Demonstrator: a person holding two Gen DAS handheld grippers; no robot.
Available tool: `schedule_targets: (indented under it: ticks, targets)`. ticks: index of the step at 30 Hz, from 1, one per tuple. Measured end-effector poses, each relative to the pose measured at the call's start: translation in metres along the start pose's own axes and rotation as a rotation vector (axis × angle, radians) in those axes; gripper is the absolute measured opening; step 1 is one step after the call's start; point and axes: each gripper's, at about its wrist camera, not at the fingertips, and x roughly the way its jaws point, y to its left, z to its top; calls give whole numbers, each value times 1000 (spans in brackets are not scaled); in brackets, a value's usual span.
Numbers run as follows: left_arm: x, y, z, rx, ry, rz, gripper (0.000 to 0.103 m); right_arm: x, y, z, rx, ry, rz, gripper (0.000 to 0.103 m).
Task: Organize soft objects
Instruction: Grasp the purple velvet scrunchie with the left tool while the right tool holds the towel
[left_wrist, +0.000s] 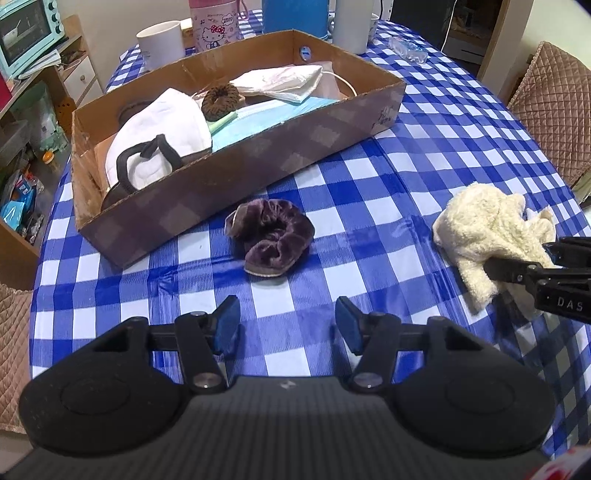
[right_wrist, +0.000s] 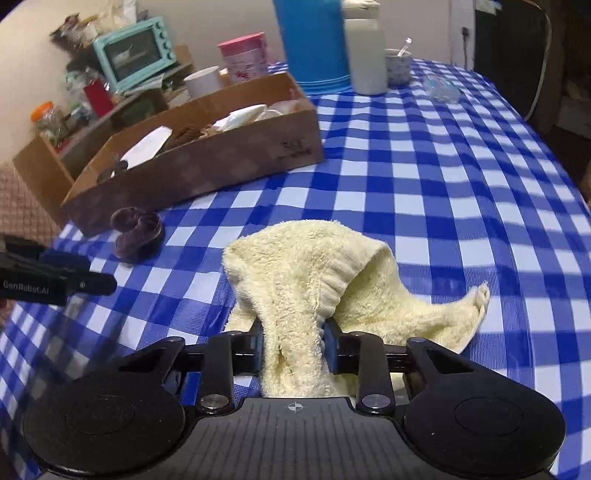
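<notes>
A cream fluffy cloth (right_wrist: 306, 266) lies crumpled on the blue checked tablecloth (right_wrist: 443, 184). My right gripper (right_wrist: 293, 343) is shut on its near fold, with the pads pressing in from both sides. In the left wrist view that cloth (left_wrist: 491, 225) sits at the right with the right gripper (left_wrist: 521, 254) on its edge. A purple velvet soft piece (left_wrist: 269, 236) rests on the table just ahead of my left gripper (left_wrist: 288, 321), which is open with nothing between its fingers. Behind it stands a cardboard box (left_wrist: 236, 184) holding a white cloth (left_wrist: 162, 133), a brown scrunchie (left_wrist: 221, 99) and masks.
At the far end of the table stand a white mug (left_wrist: 160, 44), a pink container (left_wrist: 214, 24), a blue flask (right_wrist: 314, 44) and a white jug (right_wrist: 365, 55). A quilted chair (left_wrist: 550, 110) is at the right edge, and a shelf with a teal oven (left_wrist: 26, 33) at the left.
</notes>
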Motion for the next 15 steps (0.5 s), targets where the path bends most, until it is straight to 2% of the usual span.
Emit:
schedule_targets:
  ticks: [15]
  targets:
    - [21,13,23,17,-76,18,57,27,-4,38,39,8,-7,28]
